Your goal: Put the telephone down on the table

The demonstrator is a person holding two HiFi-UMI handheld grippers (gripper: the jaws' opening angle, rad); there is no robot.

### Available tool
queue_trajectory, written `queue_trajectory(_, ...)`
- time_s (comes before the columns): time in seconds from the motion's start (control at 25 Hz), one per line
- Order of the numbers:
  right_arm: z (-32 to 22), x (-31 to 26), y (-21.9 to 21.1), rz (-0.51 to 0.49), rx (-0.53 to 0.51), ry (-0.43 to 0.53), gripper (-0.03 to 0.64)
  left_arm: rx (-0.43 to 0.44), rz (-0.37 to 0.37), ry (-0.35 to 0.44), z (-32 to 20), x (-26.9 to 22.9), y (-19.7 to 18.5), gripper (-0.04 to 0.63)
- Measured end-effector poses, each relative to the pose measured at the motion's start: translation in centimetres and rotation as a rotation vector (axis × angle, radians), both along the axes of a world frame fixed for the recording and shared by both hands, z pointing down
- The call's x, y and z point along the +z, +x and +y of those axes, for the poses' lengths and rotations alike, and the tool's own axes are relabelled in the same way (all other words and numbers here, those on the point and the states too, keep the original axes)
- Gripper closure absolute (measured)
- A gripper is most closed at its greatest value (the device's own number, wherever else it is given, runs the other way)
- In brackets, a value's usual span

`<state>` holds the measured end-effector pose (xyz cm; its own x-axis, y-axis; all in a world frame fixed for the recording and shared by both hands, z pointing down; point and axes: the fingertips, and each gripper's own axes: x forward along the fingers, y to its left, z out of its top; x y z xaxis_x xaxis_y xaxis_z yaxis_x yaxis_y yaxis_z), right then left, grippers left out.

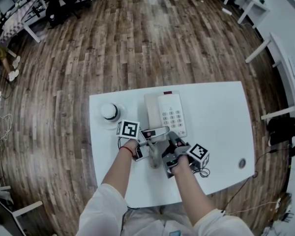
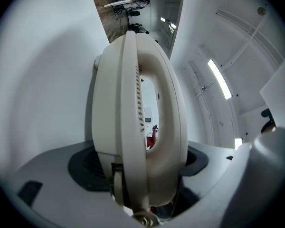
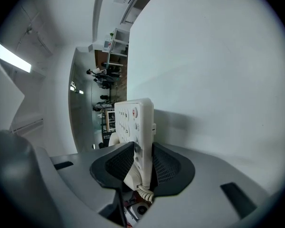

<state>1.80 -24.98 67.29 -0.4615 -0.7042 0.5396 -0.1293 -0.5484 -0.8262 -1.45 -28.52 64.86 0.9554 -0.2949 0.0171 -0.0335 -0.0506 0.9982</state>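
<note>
Telephone [image 1: 169, 112] at mid-table [image 1: 216, 112], near edge towards the person. Left gripper [image 1: 156, 132] clamps base and handset [image 2: 168, 103] together; right gripper [image 1: 173, 140] grips the keypad edge by the cord [image 3: 143, 192]. Probably light, rigid, smooth plastic: pinch across body and loose handset.

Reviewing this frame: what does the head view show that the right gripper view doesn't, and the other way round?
Head view only: the left gripper and a round white object on the table, left of the telephone. Right gripper view only: the right gripper with its jaws closed on the telephone's near end, the coiled cord just beneath. Both: the telephone's keypad and the white table.
</note>
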Motion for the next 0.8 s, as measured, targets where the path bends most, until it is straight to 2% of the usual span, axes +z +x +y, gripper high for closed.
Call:
queue_trajectory(0.44,0.2,0.2,-0.5,-0.008,0.003,-0.002,0.477,-0.068,-0.039,-0.007,0.5,0.3,-2.9,0.229)
queue_trajectory(0.56,0.2,0.3,-0.7,-0.010,0.004,-0.004,0.477,-0.073,-0.064,0.014,0.7,0.5,-3.6,0.229)
queue_trajectory(0.8,0.2,0.7,-0.6,-0.009,0.008,-0.004,0.477,-0.111,-0.122,-0.012,2.4,0.9,-6.0,0.229)
